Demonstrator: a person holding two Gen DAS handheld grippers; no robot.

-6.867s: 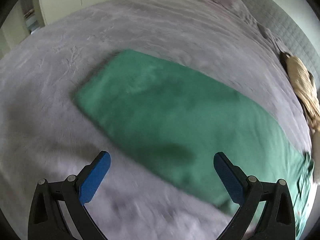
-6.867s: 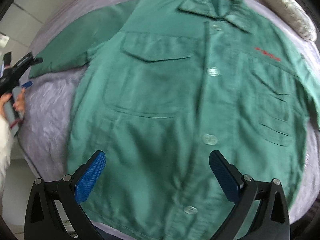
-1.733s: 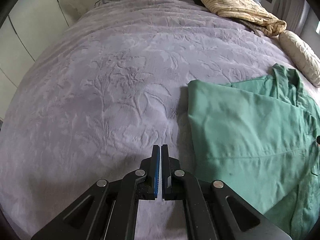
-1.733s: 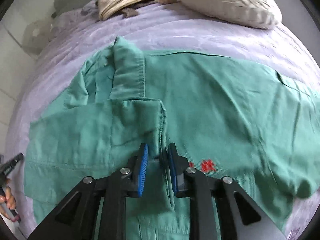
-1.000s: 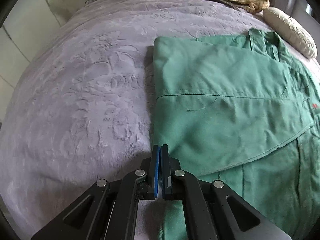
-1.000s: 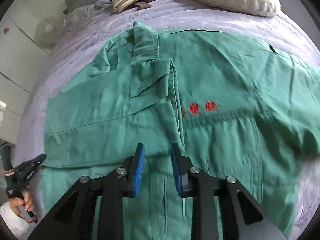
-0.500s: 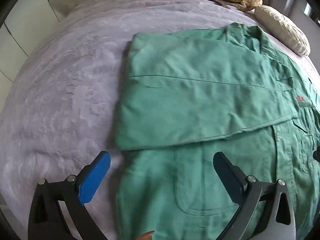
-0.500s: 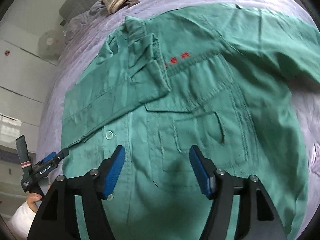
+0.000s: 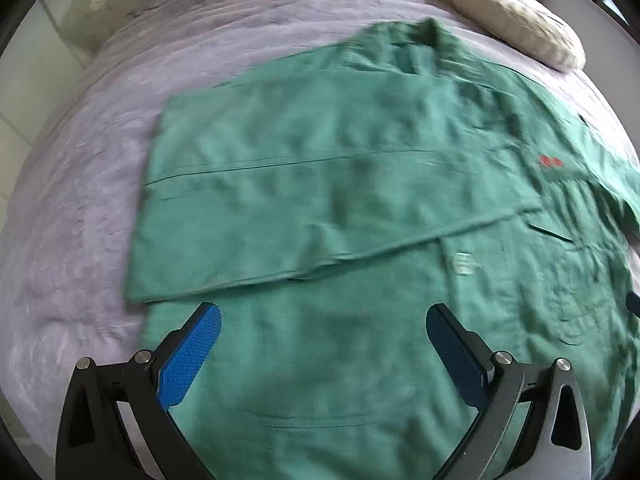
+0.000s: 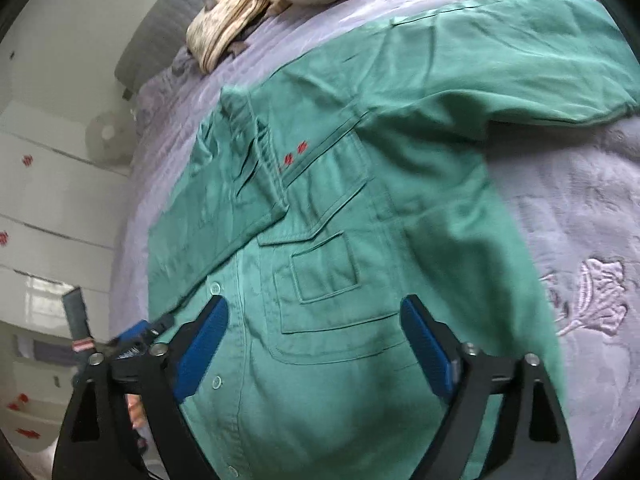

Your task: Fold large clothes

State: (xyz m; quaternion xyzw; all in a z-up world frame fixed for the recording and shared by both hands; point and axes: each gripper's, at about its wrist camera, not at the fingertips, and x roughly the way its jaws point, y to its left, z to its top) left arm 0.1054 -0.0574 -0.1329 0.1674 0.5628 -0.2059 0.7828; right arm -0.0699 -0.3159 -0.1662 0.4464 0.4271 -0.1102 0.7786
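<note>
A large green work shirt (image 9: pixel 360 360) lies front up, buttoned, on the lilac bedspread (image 9: pixel 72 168). One sleeve (image 9: pixel 320 184) is folded flat across its chest, its cuff near the red lettering (image 10: pixel 292 154). The other sleeve (image 10: pixel 500 72) stretches out sideways on the bed. My left gripper (image 9: pixel 323 314) hovers open over the shirt's lower front, nothing between its blue pads. My right gripper (image 10: pixel 314 304) hangs above the chest pocket (image 10: pixel 324 276); its jaws are opening and hold nothing. The left gripper (image 10: pixel 132 340) also shows at the shirt's left edge in the right wrist view.
A cream pillow (image 9: pixel 516 24) and a crumpled beige garment (image 10: pixel 228 28) lie at the head of the bed. A grey headboard (image 10: pixel 168 32), a white fan (image 10: pixel 106 132) and white cupboards (image 10: pixel 48 200) stand beyond the bed's left side.
Both grippers went from shut to wide open. The right one let go of the folded sleeve's cuff and drew back toward the hem; the left slid from the bedspread over the shirt.
</note>
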